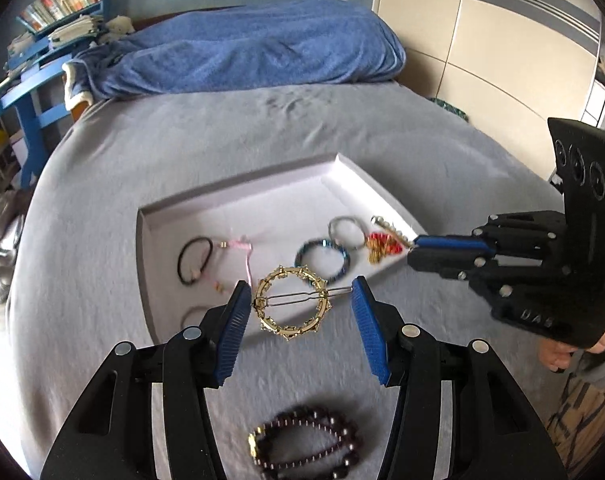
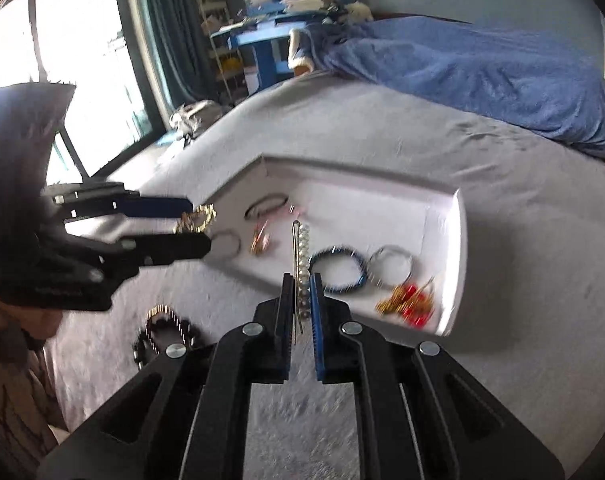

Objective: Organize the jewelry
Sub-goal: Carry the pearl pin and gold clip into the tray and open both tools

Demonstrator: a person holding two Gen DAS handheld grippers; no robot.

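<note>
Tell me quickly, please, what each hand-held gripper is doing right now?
Left hand-held gripper: closed on the gold round clip.
Right hand-held gripper: shut on the pearl pin.

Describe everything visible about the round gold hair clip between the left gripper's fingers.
The gold hair clip is an open ring of shiny gold-coloured metal, studded around its rim with small ornaments. A thin wire clasp bar crosses its middle and juts past the ring toward the right pad. It is held across the left gripper, ring edge on one pad and bar tip on the other, facing the camera above the near edge of the white tray. Nothing else touches it.
</note>
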